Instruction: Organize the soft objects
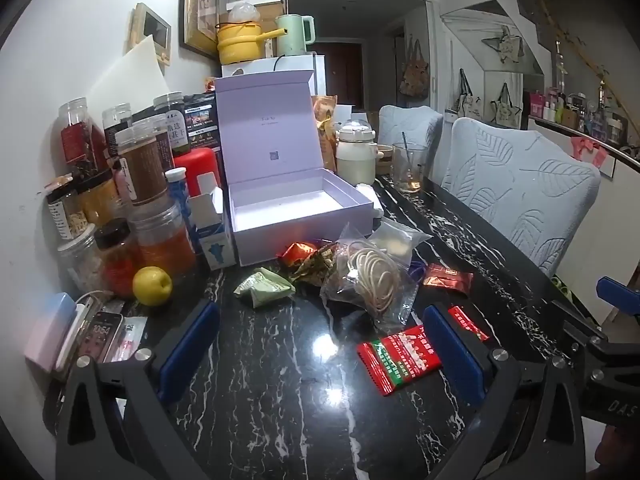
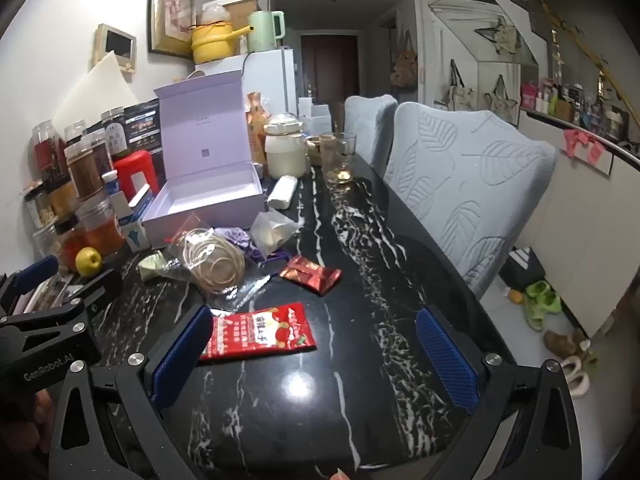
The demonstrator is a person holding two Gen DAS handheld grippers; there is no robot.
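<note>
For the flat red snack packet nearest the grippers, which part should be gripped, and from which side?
Probably the right short edge of the red packet, approached from the right by the right hand-held gripper, which is open. The packet lies flat on the table, so only an edge gives a pinch; its left end is partly hidden behind that gripper's left finger.

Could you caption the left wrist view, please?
Open left hand-held gripper above snack packets before an empty lilac box.
</note>
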